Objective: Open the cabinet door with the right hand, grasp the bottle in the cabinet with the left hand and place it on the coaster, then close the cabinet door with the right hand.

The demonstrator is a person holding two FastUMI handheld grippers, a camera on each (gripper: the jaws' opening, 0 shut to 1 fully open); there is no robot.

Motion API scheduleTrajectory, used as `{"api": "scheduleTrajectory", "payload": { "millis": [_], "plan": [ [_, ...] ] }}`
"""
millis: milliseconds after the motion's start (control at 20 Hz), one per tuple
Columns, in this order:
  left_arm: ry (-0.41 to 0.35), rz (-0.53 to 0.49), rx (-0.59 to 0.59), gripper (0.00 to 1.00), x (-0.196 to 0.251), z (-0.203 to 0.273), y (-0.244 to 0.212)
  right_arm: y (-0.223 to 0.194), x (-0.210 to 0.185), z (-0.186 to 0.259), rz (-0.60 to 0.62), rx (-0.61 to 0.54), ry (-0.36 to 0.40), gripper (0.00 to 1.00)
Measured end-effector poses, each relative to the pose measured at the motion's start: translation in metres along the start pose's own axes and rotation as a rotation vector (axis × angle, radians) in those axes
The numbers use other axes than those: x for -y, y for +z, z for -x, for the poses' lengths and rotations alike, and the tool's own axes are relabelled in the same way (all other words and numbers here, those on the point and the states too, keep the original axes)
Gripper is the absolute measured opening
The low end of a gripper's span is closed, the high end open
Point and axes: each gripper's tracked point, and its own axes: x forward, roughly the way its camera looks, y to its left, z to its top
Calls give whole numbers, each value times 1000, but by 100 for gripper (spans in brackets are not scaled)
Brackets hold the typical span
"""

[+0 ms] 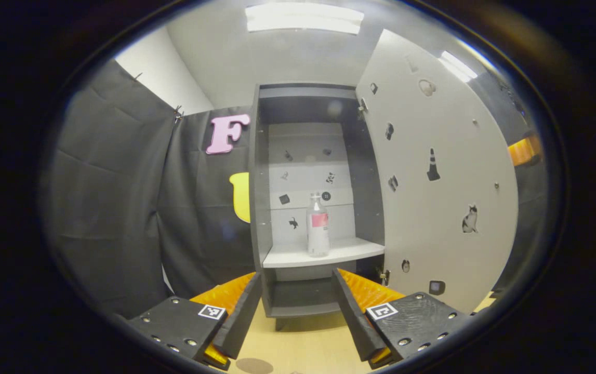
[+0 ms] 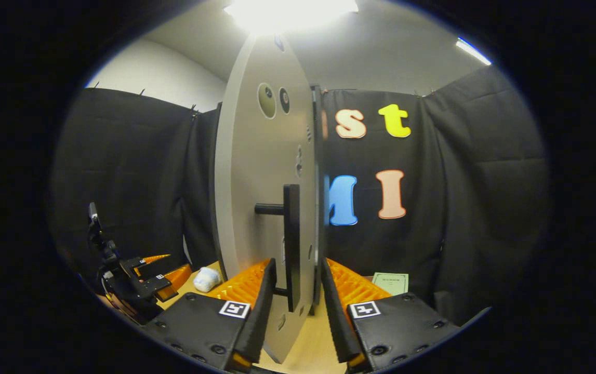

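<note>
Before the open cabinet door (image 1: 433, 197), left gripper (image 1: 298, 306) level, spread (bottle (image 1: 318, 226) ahead, untouched).

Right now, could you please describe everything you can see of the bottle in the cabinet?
The bottle is clear plastic by the look of it, with a pale cap, a red label band round its upper body and a paler lower part. It stands upright on the light shelf inside the cabinet, whose door is swung open. Nothing grips it; the left gripper, jaws apart, is short of it.
</note>
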Motion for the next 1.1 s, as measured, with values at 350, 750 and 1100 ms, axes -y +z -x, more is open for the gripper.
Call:
{"api": "scheduleTrajectory", "payload": {
  "millis": [350,750,1100],
  "plan": [
    [-78,-45,-4,82,20,-41,40,-9,77,51,-229,109,-122,96],
    [-172,28,-15,82,30,-133,53,-56,124,52,16,-13,-409,98],
    [-226,71,-39,83,40,-226,31,-66,147,51,-12,-37,-563,98]
  ]
}}
